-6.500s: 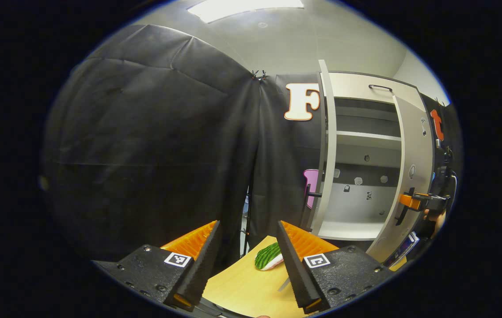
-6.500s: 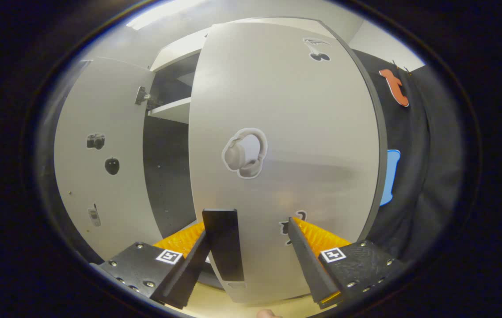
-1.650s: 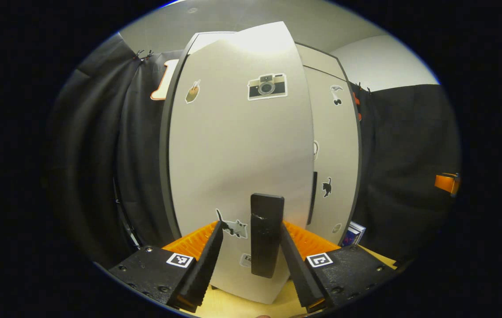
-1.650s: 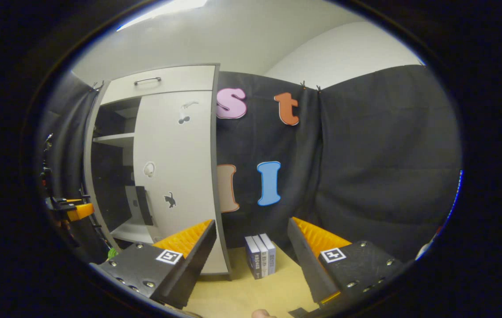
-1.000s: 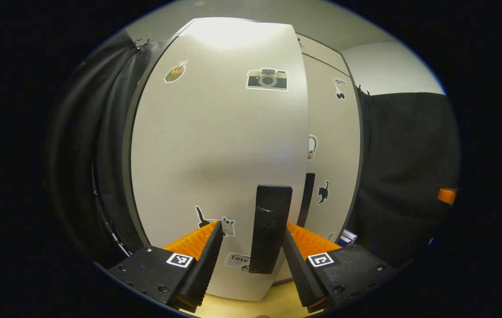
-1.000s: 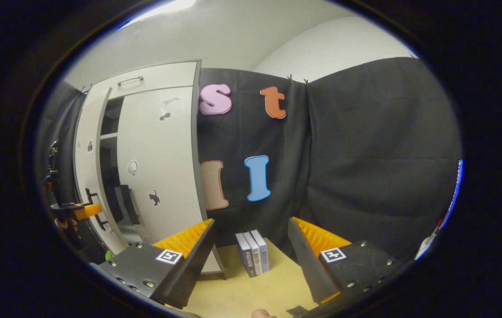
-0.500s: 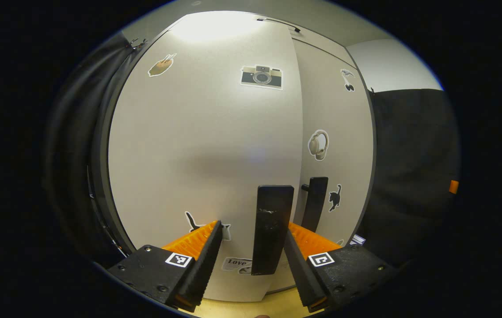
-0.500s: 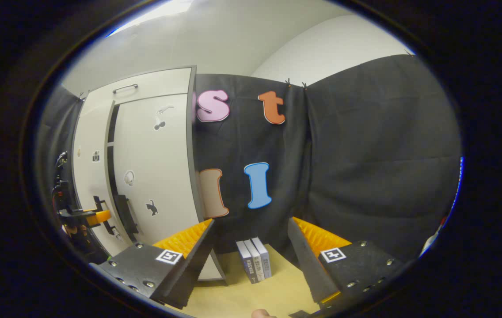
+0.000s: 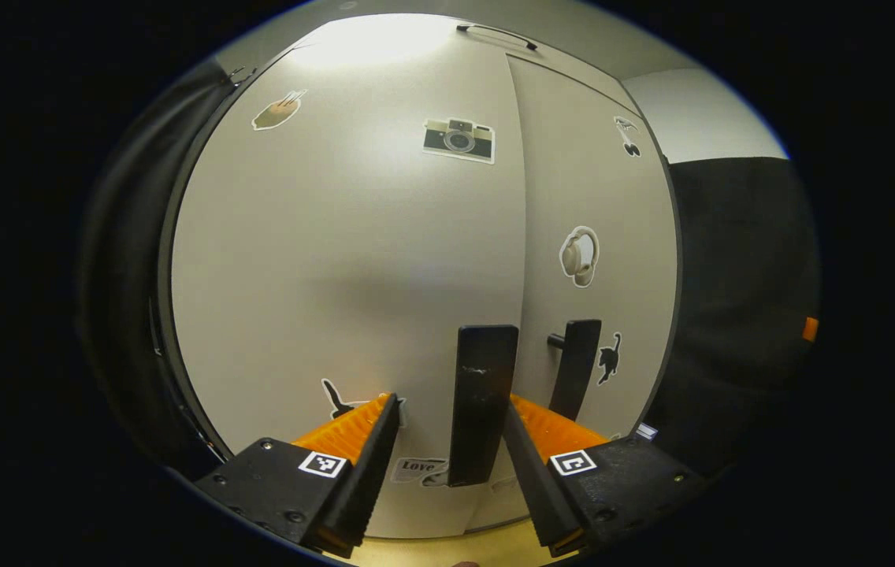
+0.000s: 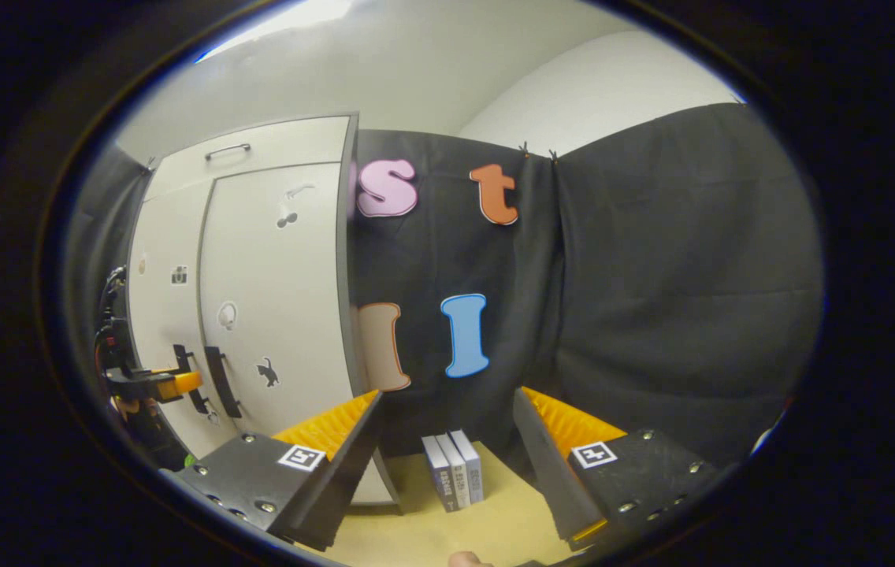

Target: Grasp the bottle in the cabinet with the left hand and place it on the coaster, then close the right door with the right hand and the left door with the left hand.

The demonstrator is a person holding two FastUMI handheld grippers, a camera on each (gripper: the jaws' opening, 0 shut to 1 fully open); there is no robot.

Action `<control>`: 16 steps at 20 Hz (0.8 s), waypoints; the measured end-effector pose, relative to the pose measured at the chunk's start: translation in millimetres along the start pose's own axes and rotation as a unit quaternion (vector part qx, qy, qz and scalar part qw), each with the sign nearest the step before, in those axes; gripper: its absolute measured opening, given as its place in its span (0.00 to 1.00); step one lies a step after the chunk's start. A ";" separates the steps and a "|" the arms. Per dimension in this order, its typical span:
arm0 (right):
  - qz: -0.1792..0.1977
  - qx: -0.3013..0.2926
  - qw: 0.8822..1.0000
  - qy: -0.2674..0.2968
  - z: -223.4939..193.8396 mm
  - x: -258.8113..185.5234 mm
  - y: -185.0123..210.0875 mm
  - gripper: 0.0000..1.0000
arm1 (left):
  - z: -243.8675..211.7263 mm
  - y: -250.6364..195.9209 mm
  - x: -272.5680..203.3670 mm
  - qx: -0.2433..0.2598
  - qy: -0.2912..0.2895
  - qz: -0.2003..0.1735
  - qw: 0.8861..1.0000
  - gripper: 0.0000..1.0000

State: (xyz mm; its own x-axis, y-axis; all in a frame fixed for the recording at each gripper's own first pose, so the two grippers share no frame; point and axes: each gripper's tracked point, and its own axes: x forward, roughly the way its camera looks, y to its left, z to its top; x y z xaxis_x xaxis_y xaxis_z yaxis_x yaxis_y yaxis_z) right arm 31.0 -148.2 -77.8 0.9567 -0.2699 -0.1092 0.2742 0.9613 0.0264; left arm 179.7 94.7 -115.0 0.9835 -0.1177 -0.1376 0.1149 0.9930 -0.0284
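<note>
The white cabinet's left door [image 9: 353, 260] and right door [image 9: 597, 197] both stand flush, with only a thin seam between them. My left gripper [image 9: 447, 402] is open around the left door's black bar handle [image 9: 481, 394]. The handle lies close against the right finger, well apart from the left one. The right door's handle [image 9: 580, 366] is just beyond it. In the right gripper view the cabinet [image 10: 274, 260] is at the far left, with the left gripper [image 10: 168, 383] at its handles. My right gripper [image 10: 447, 394] is open and holds nothing, off to the cabinet's right.
Three upright books [image 10: 455, 471] stand on the wooden table [image 10: 447, 535] against the black cloth wall, right of the cabinet. A drawer front with a metal pull [image 10: 227, 150] tops the cabinet. The cabinet doors are very close in front of the left gripper.
The left door has swung in with my left gripper at its handle, and the dark gap between the doors has shut. The right gripper has barely moved.
</note>
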 end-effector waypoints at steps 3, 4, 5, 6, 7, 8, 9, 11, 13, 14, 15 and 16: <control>0.001 0.003 1.000 -0.002 -0.4 3.3 0.7 0.98 | -0.3 -0.4 2.4 0.005 0.002 0.002 1.000 0.76; 0.001 0.003 1.000 -0.002 -0.6 4.1 0.9 0.98 | -0.4 -1.2 1.1 0.006 0.003 0.003 1.000 0.76; 0.002 0.003 1.000 -0.002 -0.8 4.7 1.2 0.98 | 0.2 -0.7 2.4 0.006 0.001 0.003 1.000 0.76; 0.003 0.003 1.000 -0.002 -1.4 5.4 1.8 0.98 | -0.6 -0.8 1.9 0.005 0.002 0.003 1.000 0.77; 0.004 0.003 1.000 -0.002 -1.6 6.3 3.2 0.98 | 0.2 -0.5 2.8 0.005 0.000 0.002 1.000 0.77; 0.006 0.002 1.000 -0.002 -2.3 7.0 3.6 0.98 | -0.3 -0.5 2.8 0.006 0.002 0.003 1.000 0.76; 0.007 0.002 1.000 -0.002 -2.6 7.8 4.8 0.98 | 0.1 -0.7 2.4 0.007 0.001 0.004 1.000 0.76; 0.011 0.002 1.000 -0.002 -2.3 9.5 8.3 0.98 | 0.4 -0.3 3.3 0.010 0.001 0.010 1.000 0.76; 0.018 0.003 1.000 0.000 -2.8 9.0 13.8 0.98 | -0.5 0.0 4.5 0.020 0.004 0.016 1.000 0.76; 0.024 0.003 1.000 0.000 -2.2 7.4 18.1 0.98 | -0.4 -0.4 4.7 0.021 0.006 0.018 1.000 0.76; 0.032 0.002 0.999 0.000 -0.7 5.4 24.3 0.98 | 0.0 -1.0 4.2 0.022 0.005 0.016 1.000 0.77; 0.041 0.000 0.999 -0.002 1.2 3.0 31.1 0.98 | 1.7 -0.4 2.0 0.018 0.003 0.017 1.000 0.77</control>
State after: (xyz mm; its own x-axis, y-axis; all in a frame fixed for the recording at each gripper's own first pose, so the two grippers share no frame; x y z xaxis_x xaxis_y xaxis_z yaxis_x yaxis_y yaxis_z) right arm 42.5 -119.2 -76.1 0.9764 -0.1900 -0.1029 0.1945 0.9803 0.0355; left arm 181.8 94.1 -113.6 0.9859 -0.0840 -0.1446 0.0866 0.9962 0.0118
